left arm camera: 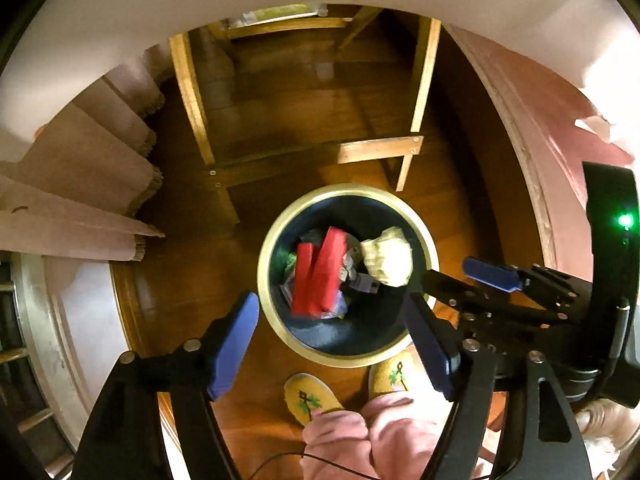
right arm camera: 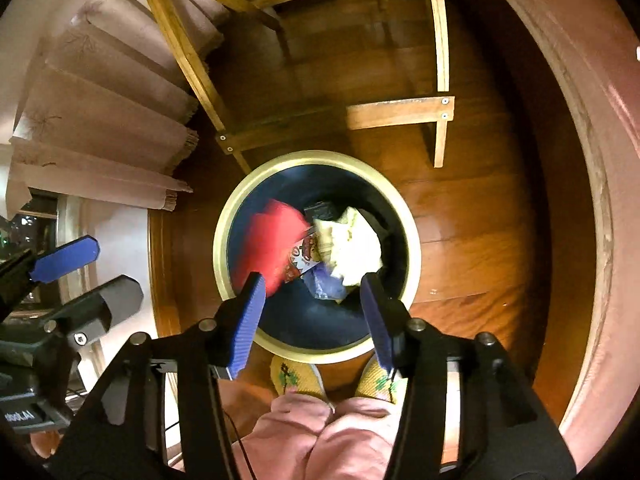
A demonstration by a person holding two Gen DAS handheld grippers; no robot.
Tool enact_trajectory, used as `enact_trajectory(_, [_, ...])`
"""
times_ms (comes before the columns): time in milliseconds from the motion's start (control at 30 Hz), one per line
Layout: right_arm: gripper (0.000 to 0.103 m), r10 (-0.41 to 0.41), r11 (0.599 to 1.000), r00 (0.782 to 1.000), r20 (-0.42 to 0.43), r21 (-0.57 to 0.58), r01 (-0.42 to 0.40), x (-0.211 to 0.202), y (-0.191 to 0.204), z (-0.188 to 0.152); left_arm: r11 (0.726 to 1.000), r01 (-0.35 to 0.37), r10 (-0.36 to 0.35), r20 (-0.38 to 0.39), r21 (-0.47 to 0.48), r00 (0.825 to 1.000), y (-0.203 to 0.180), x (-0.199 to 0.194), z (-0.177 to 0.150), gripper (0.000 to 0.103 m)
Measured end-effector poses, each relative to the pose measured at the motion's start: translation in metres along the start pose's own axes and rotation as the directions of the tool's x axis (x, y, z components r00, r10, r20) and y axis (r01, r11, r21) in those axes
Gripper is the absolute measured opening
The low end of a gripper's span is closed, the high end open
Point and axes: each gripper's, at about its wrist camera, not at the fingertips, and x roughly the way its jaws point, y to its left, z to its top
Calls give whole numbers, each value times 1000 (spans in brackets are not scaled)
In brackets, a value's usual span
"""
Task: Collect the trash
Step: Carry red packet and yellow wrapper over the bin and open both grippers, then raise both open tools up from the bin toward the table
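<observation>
Both our left gripper [left arm camera: 334,344] and right gripper [right arm camera: 316,316] hang spread and empty over the wastebasket [left arm camera: 280,320]; only the right view shows what may be a printed snack wrapper [right arm camera: 306,258].

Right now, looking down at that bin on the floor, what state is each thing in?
Bin: upright on the wooden floor, no lid, partly filled.
Red packet: inside the bin, blurred.
Crumpled paper: inside the bin, beside the red packet.
Left gripper: open, empty, above the bin.
Right gripper: open, empty, above the bin.
Slippers: on the person's feet, next to the bin.
</observation>
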Motion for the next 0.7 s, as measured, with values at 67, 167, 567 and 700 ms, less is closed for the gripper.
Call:
enact_trajectory(67, [46,-6,1000,1000,1,2,6,-2,1,-1,1000,-6,6,7,-11,1000,4,-3,-2,81])
enact_trajectory(167, [46,-12,1000,1000,10,8,12,-13,2,-1,1000,-12,13,22,-27,1000,7,-13,-3,81])
enact_trajectory(567, [46,-1,1000,996,90,2,0,-103,26,-1,999,-7,14,136,-54,991,0,-118,-6,81])
enact_trajectory(700, [46,18,1000,993,119,-5,-18,-147,43,0,999,1,7,191,-43,982,-6,-173,-3,83])
